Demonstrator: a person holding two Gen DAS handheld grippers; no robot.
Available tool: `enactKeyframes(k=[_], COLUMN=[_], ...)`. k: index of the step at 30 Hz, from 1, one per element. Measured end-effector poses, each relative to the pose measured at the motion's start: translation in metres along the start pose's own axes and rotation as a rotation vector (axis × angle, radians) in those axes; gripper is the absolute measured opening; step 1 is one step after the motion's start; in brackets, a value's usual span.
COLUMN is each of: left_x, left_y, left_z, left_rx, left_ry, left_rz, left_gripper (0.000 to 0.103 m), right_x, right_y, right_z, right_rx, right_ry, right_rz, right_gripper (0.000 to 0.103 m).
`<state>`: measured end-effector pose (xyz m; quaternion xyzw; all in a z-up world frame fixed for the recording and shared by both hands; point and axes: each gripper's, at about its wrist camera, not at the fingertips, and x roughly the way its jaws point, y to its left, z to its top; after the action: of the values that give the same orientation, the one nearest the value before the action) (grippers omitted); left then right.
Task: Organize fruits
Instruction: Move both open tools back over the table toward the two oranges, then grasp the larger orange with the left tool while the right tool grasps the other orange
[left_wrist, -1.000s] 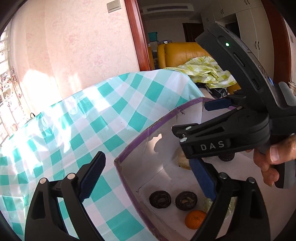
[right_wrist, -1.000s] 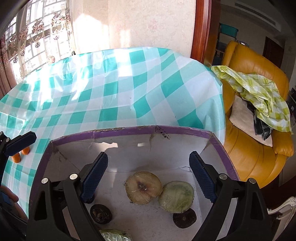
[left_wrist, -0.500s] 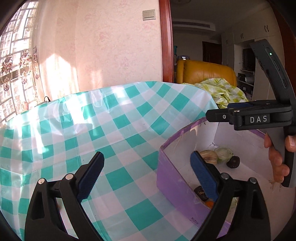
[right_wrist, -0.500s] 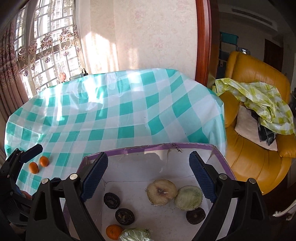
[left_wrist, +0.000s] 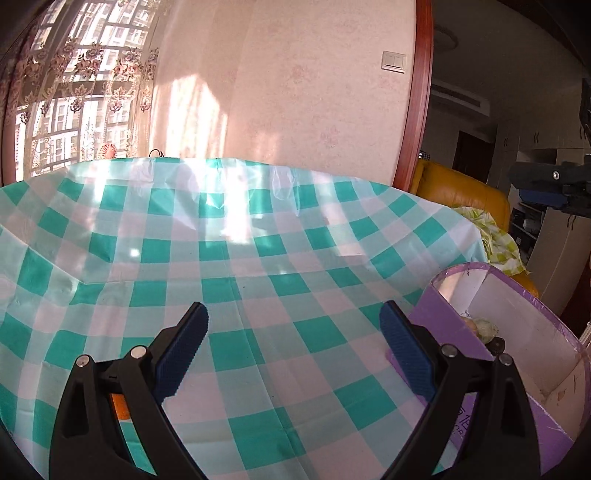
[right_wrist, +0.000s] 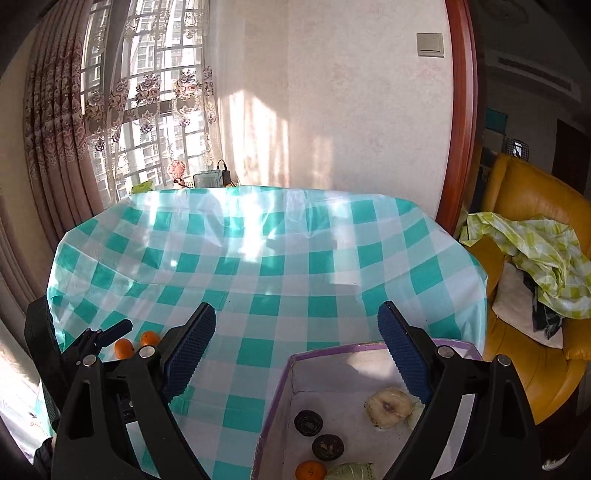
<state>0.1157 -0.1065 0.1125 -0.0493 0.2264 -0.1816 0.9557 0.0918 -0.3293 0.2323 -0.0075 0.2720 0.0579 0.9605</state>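
Left tool (left_wrist: 293, 345) pointing forward and slightly down, jaws spread wide, nothing between the blue pads (left_wrist: 181, 350). Right tool (right_wrist: 297, 345) likewise tilted down, jaws wide apart and empty. Seen from the right wrist, left tool low at the left edge.

An orange (left_wrist: 119, 406) hides mostly behind the left tongs' (left_wrist: 291, 354) finger.
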Motion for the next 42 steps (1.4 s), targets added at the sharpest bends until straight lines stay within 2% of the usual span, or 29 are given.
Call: enactKeyframes(k=[7, 10, 13, 18, 22, 28, 31, 38, 42], left_x=[-0.014, -0.016, -0.019, -0.015, -0.006, 0.01, 0.015, 0.021, 0.019], left_y=[0.073, 0.102, 0.128, 0.166, 0.185, 0.187, 0.182, 0.171, 0.172], left_z=[-0.018, -0.025, -0.033, -0.05, -0.065, -0.076, -0.075, -0.072, -0.073], left_rx=[-0.192, -0.289, -0.382, -0.533, -0.626, -0.632, -0.588, -0.51, -0.516], left_ry=[0.003, 0.017, 0.024, 0.069, 0.122, 0.198, 0.225, 0.251, 0.249], left_rz=[0.06, 0.07, 0.059, 0.047, 0.008, -0.004, 0.016, 0.046, 0.048], left_gripper=[0.092, 0.085, 0.081, 0.063, 0.054, 0.046, 0.044, 0.044, 0.043], right_x=[-0.003, 0.001, 0.01, 0.032, 0.054, 0.099, 0.122, 0.156, 0.167], right_y=[0.06, 0.084, 0.102, 0.127, 0.144, 0.164, 0.17, 0.182, 0.187], right_z=[0.006, 0.005, 0.001, -0.011, -0.023, -0.05, -0.064, -0.09, -0.097], right_rx=[-0.06, -0.092, -0.11, -0.124, -0.138, -0.146, -0.152, -0.16, -0.156], right_ry=[-0.007, 0.001, 0.022, 0.076, 0.124, 0.215, 0.261, 0.335, 0.356], right_rz=[0.081, 0.09, 0.106, 0.129, 0.14, 0.131, 0.118, 0.106, 0.103], right_gripper=[0.087, 0.087, 0.087, 0.087, 0.087, 0.087, 0.087, 0.087, 0.087])
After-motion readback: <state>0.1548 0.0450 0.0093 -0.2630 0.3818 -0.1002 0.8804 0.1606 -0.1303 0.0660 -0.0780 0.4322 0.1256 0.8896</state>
